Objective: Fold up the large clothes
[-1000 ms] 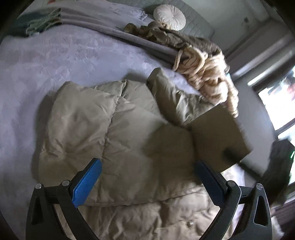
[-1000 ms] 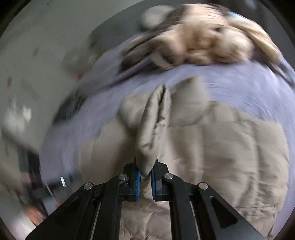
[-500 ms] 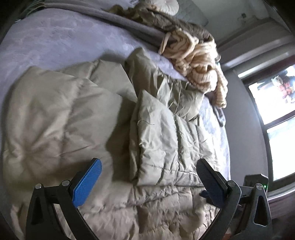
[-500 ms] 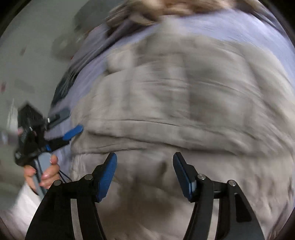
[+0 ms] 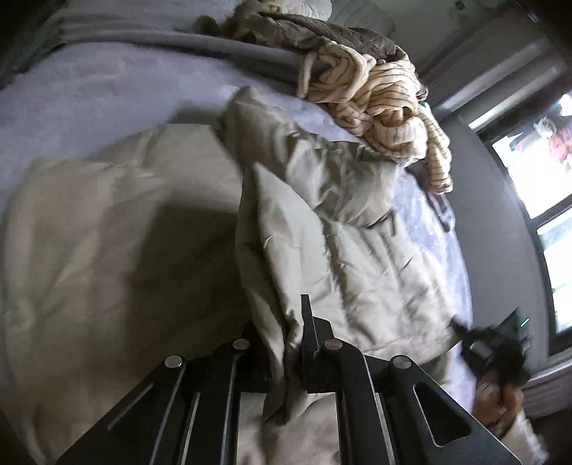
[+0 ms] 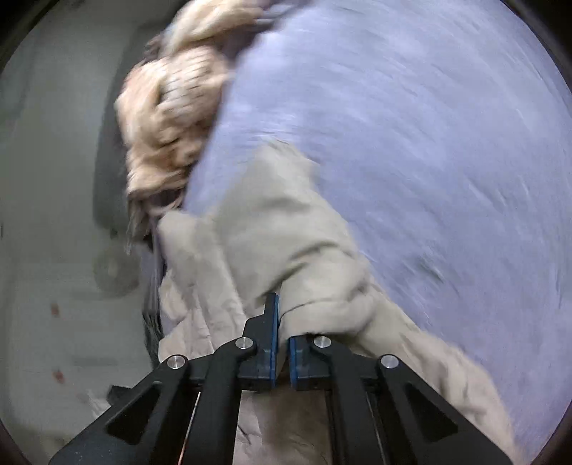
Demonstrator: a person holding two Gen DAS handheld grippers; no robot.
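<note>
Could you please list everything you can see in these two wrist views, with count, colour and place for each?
puffer jacket: one, beige quilted, spread on the bed, part folded over itself.
bedspread: one, lilac, under the jacket.
striped blanket: one, cream with dark stripes, bunched at the far edge of the bed.
brown throw: one, dark brown, behind the striped blanket.
round cushion: one, off-white, at the head of the bed, mostly cut off.
window: one, bright, on the right wall.
left gripper: one, black, shut on a fold of the jacket.
right gripper: one, black with blue pads, shut on a jacket edge.
hand: one, blurred, holding the right gripper at the left view's lower right.
</note>
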